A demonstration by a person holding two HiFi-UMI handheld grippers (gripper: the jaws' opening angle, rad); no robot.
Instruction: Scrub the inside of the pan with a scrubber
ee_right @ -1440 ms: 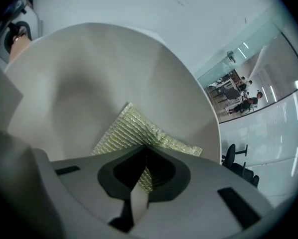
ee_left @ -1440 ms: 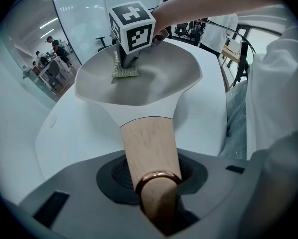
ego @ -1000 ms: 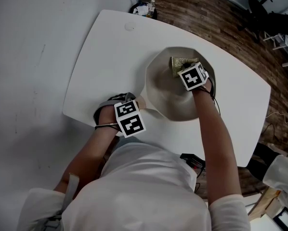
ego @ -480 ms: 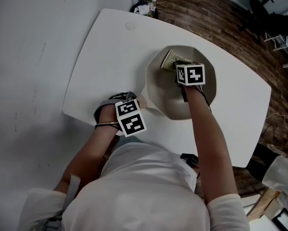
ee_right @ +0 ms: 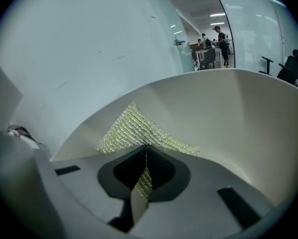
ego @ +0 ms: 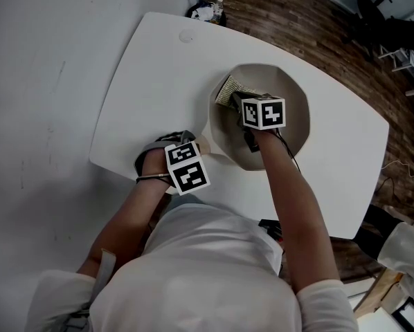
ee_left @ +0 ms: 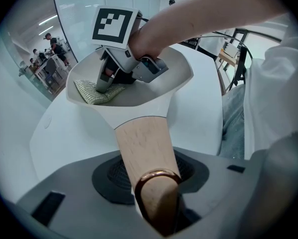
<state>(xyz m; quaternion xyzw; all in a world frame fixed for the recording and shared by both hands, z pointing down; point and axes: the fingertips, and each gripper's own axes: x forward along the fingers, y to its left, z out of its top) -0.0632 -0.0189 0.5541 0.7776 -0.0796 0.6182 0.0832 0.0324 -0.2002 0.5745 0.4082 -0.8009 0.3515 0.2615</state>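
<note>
Scrubbing the inside of the pan, mid-stroke by my judgement. My right gripper is clenched on a yellow-green mesh scrubber, which lies spread against the pan's inner wall, on the left as seen from its handle. My left gripper grasps the pan's wooden handle, its jaws having just eased open a little around it. Next move: sweep the scrubber across the pan's floor towards the opposite wall, keeping pressure while the pan is held steady.
</note>
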